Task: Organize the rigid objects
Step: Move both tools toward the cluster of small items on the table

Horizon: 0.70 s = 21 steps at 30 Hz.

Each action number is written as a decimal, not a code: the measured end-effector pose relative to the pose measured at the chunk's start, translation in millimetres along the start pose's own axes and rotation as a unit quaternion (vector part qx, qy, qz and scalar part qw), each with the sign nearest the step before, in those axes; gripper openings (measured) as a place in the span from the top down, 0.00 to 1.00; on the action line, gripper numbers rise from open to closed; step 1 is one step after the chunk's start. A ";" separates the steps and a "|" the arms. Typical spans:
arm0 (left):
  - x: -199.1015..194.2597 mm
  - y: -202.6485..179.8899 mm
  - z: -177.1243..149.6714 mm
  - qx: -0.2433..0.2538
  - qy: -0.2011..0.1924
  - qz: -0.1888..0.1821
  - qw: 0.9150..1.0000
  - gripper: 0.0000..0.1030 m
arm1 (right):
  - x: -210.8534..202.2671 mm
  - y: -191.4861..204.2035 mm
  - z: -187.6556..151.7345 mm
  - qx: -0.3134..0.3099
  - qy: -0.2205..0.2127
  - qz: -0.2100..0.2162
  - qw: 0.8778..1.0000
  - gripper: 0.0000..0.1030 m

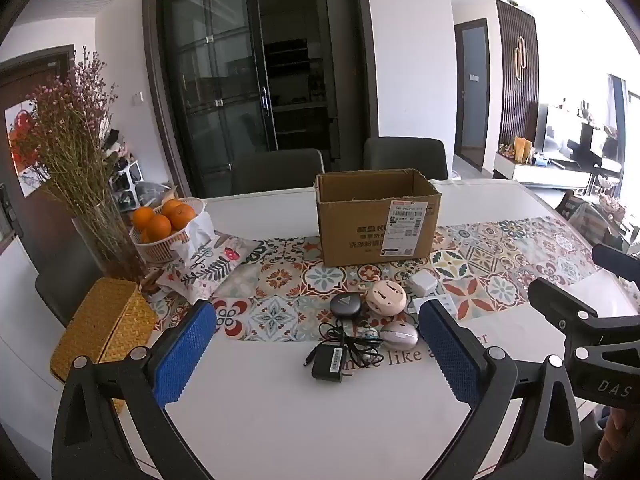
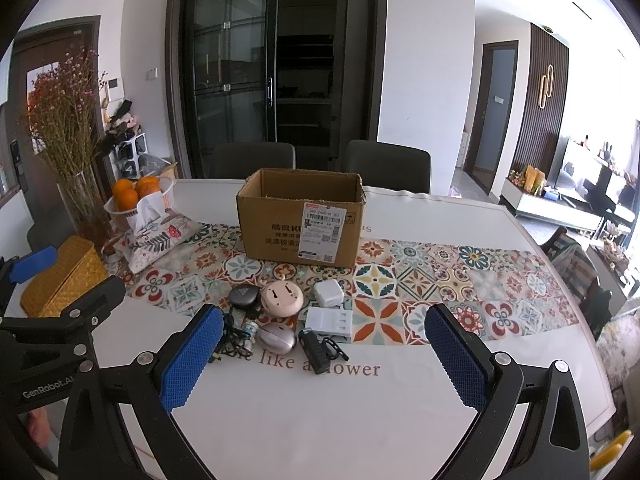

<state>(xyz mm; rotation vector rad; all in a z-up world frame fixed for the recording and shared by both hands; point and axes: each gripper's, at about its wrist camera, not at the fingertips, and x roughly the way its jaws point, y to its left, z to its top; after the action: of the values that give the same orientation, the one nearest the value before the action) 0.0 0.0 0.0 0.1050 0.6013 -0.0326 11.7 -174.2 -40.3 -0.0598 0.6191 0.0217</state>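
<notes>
An open cardboard box [image 1: 376,216] [image 2: 300,220] stands on the patterned runner. In front of it lies a cluster of small objects: a black round case [image 1: 346,305] [image 2: 245,295], a pink round device [image 1: 387,297] [image 2: 282,298], a white cube charger [image 1: 422,282] [image 2: 327,293], a white flat adapter [image 2: 330,320], a mauve oval case [image 1: 399,334] [image 2: 276,338], a black power adapter with cord [image 1: 330,364] and a black stick device [image 2: 316,350]. My left gripper [image 1: 316,344] is open and empty, hovering before the cluster. My right gripper [image 2: 324,344] is open and empty, likewise.
At the left stand a woven yellow box [image 1: 104,326] [image 2: 60,280], a floral tissue pouch [image 1: 208,264], a white basket of oranges [image 1: 168,224] and a glass vase of dried flowers [image 1: 104,240]. Two dark chairs [image 1: 404,156] stand behind the white table [image 1: 280,420].
</notes>
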 end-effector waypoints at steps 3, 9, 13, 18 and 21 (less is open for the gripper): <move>0.0 -0.2 0.3 0.000 0.004 -0.001 1.000 0.00 | 1.0 0.0 -0.3 -0.001 0.001 0.000 1.000 0.01; -0.6 -0.4 0.4 -0.001 0.000 -0.002 1.000 0.00 | 1.2 -0.6 -0.9 0.000 0.000 0.000 1.000 0.01; -0.5 -0.3 0.2 -0.001 0.000 -0.002 1.000 0.00 | 1.4 -0.7 -1.3 0.000 0.000 0.000 1.000 0.01; -0.6 -0.3 0.3 -0.002 0.000 -0.002 1.000 0.00 | 1.1 -0.7 -1.1 0.000 0.000 0.000 1.000 0.01; -0.5 -0.2 0.3 -0.002 0.001 -0.002 1.000 0.00 | 1.4 -1.4 -1.0 0.000 0.001 0.000 1.000 0.01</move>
<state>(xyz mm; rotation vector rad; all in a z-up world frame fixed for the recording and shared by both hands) -0.3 -0.3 0.5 0.1008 0.6027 -0.0358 12.3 -175.7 -41.8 -0.0594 0.6207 0.0224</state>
